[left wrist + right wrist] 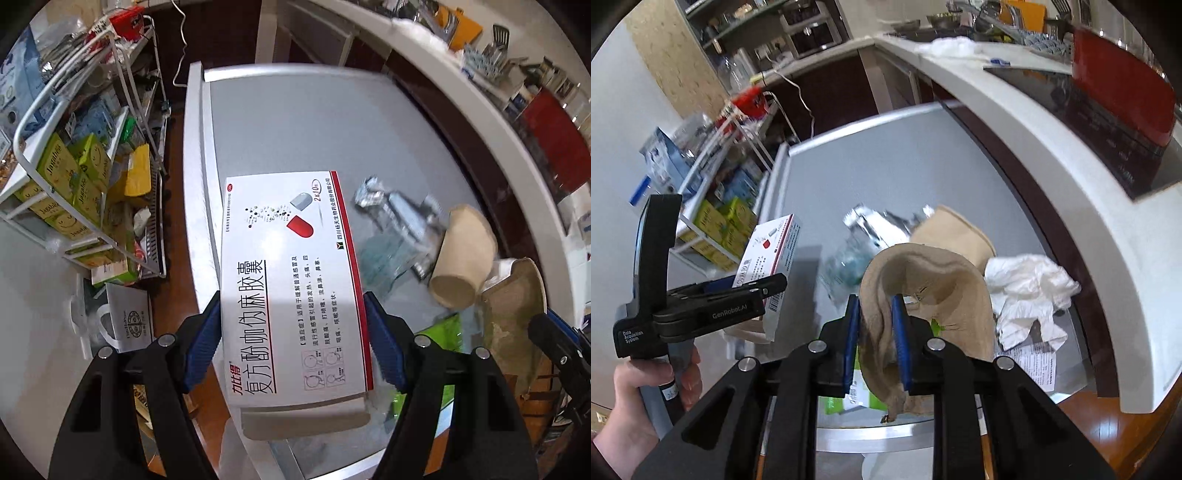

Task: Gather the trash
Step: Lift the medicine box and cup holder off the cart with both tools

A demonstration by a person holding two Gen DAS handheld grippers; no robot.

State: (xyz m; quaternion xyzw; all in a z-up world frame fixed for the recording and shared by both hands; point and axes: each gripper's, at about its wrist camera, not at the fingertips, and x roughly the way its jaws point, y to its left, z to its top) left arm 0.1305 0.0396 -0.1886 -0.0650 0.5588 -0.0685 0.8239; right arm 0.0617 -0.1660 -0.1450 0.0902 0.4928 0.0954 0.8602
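Observation:
My left gripper (293, 304) is shut on a white medicine box (291, 236) with a red stripe and a red capsule picture, its blue pads pressing the box's two long sides above the grey table (295, 122). From the right wrist view the same box (775, 251) hangs off the table. My right gripper (875, 306) is shut on a crushed tan paper cup (931, 280), pinching its folded wall. On the table lie another tan paper cup (956, 236) on its side, a silver foil wrapper (879, 221), a clear bluish plastic bag (846, 266) and crumpled white tissue (1027, 291).
A green packet (864, 400) and a printed leaflet (1034, 362) lie at the table's near edge. A wire rack (74, 177) with green boxes stands left of the table. A white counter (1034, 122) curves along the right. A hand (639, 398) holds the left gripper's handle.

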